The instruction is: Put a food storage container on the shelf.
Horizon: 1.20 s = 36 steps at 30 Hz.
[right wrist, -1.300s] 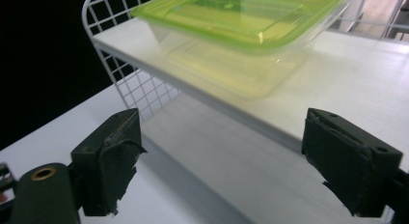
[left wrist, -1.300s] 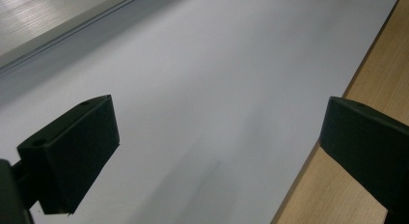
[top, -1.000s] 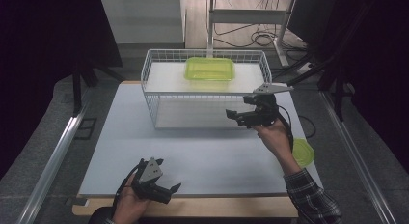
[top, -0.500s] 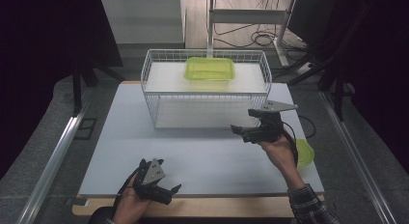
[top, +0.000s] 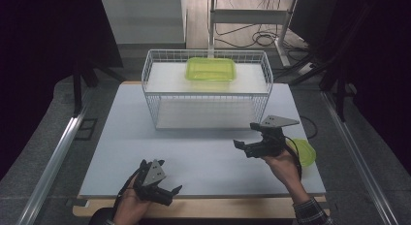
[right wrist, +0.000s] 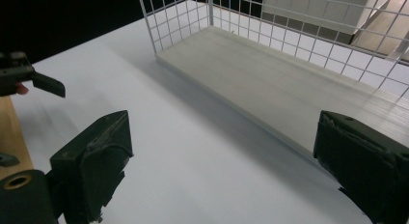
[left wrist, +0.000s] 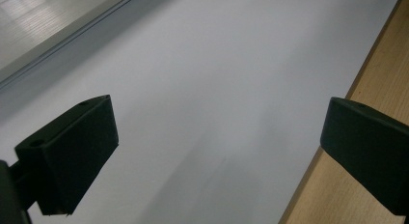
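Green container (top: 211,69) is sitting on top of the wire rack (top: 207,96), at its back. I am holding the left gripper (top: 156,182) wide open well in front of the rack, grasping nothing; the right gripper (top: 254,139), jaws spread and empty, is hovering just off the rack's front right corner.
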{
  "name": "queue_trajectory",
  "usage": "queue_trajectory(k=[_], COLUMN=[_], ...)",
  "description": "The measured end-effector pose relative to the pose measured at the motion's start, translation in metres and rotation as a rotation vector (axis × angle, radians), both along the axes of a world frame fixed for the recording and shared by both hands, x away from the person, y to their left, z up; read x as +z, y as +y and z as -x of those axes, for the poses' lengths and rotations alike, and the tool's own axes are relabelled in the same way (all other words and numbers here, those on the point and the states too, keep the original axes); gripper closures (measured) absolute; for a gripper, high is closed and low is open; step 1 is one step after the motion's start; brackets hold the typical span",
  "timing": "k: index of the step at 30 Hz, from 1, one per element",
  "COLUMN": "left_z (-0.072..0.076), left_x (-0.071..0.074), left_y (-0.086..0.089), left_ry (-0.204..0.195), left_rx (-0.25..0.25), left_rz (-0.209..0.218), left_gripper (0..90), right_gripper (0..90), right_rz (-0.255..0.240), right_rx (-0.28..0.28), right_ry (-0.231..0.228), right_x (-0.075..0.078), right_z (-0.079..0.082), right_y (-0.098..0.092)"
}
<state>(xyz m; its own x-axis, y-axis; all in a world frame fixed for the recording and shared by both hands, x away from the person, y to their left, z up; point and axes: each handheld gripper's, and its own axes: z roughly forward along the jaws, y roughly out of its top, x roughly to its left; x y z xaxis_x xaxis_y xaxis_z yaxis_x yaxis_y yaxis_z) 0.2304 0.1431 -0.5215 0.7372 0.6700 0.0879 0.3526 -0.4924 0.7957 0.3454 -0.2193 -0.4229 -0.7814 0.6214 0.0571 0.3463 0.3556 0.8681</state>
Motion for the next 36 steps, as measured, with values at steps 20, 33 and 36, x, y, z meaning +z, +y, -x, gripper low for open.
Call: queue_trajectory(k=[20,33,36], left_z=[0.0,0.0,0.0], left_x=[-0.001,-0.001,-0.001], left_y=[-0.001,-0.002,-0.002], left_ry=[-0.001,-0.002,-0.003], left_rx=[-0.001,-0.002,-0.002], left_rz=[-0.014,-0.023,-0.026], left_gripper=[0.0,0.0,0.0], right_gripper=[7.2,7.1,6.9], right_rz=[0.067,0.123,0.127], right_rx=[-0.038,-0.041,-0.038], right_ry=[0.022,0.052,0.054], right_x=[-0.038,-0.06,-0.061], right_z=[0.027,0.036,0.036], right_y=[-0.019,-0.026,-0.025])
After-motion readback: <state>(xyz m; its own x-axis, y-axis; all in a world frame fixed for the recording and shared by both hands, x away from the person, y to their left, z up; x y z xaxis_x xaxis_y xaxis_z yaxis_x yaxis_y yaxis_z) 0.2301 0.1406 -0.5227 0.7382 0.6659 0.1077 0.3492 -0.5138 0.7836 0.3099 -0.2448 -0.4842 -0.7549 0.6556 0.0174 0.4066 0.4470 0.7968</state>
